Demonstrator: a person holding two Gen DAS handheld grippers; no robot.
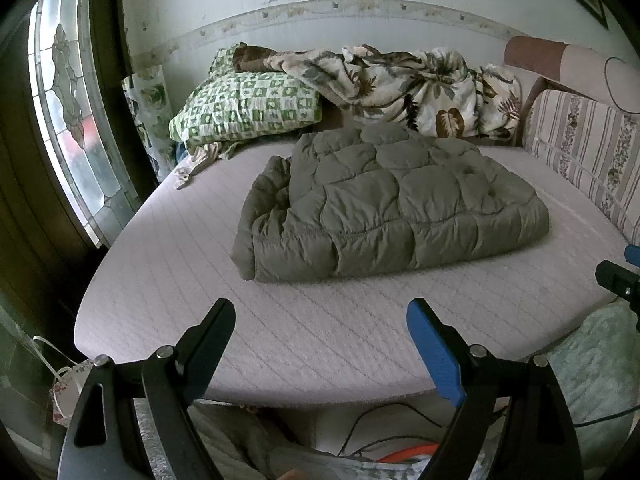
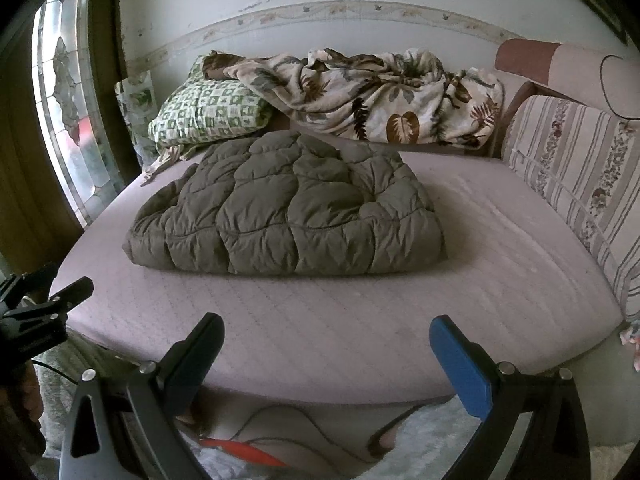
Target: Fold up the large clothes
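Note:
An olive-green quilted puffer garment (image 1: 384, 204) lies folded into a thick block in the middle of the pale pink mattress (image 1: 300, 336). It also shows in the right wrist view (image 2: 288, 208). My left gripper (image 1: 320, 312) is open and empty, held back over the mattress's front edge, well short of the garment. My right gripper (image 2: 326, 328) is open and empty, also over the front edge. The right gripper's tip shows at the right rim of the left wrist view (image 1: 620, 276). The left gripper shows at the left rim of the right wrist view (image 2: 44, 308).
A green checked pillow (image 1: 248, 108) and a crumpled leaf-print blanket (image 1: 408, 84) lie at the back by the wall. A striped floral cushion (image 1: 580, 148) lines the right side. A stained-glass door (image 1: 68, 112) stands at left. Cables and an orange item (image 2: 244, 448) lie on the floor below.

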